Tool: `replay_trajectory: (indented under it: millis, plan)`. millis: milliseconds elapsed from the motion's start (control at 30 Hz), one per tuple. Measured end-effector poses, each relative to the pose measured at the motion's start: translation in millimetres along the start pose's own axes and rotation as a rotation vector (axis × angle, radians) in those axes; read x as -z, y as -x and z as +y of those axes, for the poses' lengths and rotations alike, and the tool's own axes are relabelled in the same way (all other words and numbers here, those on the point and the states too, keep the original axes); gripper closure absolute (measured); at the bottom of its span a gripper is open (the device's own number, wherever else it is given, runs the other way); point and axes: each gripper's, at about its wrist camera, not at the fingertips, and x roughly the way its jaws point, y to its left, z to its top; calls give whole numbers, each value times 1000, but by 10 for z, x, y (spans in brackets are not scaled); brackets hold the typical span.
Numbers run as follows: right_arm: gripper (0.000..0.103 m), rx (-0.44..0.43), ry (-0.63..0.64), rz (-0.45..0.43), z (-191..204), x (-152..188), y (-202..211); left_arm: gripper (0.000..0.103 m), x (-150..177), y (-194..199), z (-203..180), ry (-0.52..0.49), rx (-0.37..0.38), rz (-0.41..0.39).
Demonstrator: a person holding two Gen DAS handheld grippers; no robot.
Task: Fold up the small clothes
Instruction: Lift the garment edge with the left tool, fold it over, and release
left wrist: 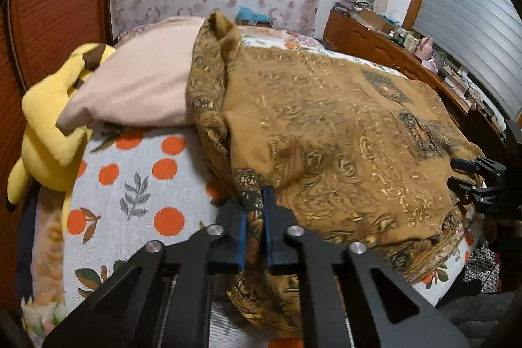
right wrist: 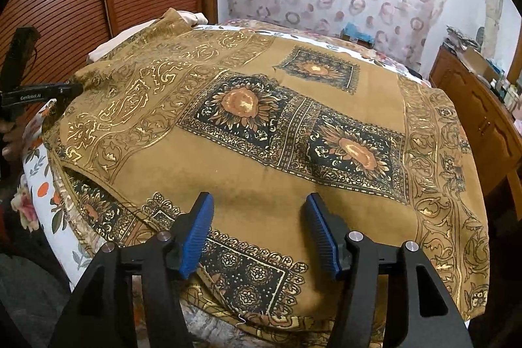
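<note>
One tool pinching the cloth's edge, the other spread over it, ready for a fold.

The left tool was pressed together on a bunched bit of the brown patterned cloth at its near edge, most likely so that side could be lifted and carried over. The right tool hung with its blue pads spread apart above the near hem, nothing between them, as though lining up for a matching grip before both sides moved together. The cloth itself lay spread across the bed, over the sheet with orange dots, its far corner riding up against a pink pillow. A yellow plush toy sat beside that pillow, clear of the cloth. Along the far side of the room ran a wooden cabinet crowded with small things.
</note>
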Motion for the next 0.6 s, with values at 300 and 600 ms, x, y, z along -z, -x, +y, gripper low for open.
replay_trajectory:
  millis: [300,600]
  plan:
    - [42,-35,-35,22,-89,-52,46,98,-407,297,-237,-3,113,-149]
    - [42,-20,-104,-39,-344,-19,314,98,-939,375,-940,-118,214,-216]
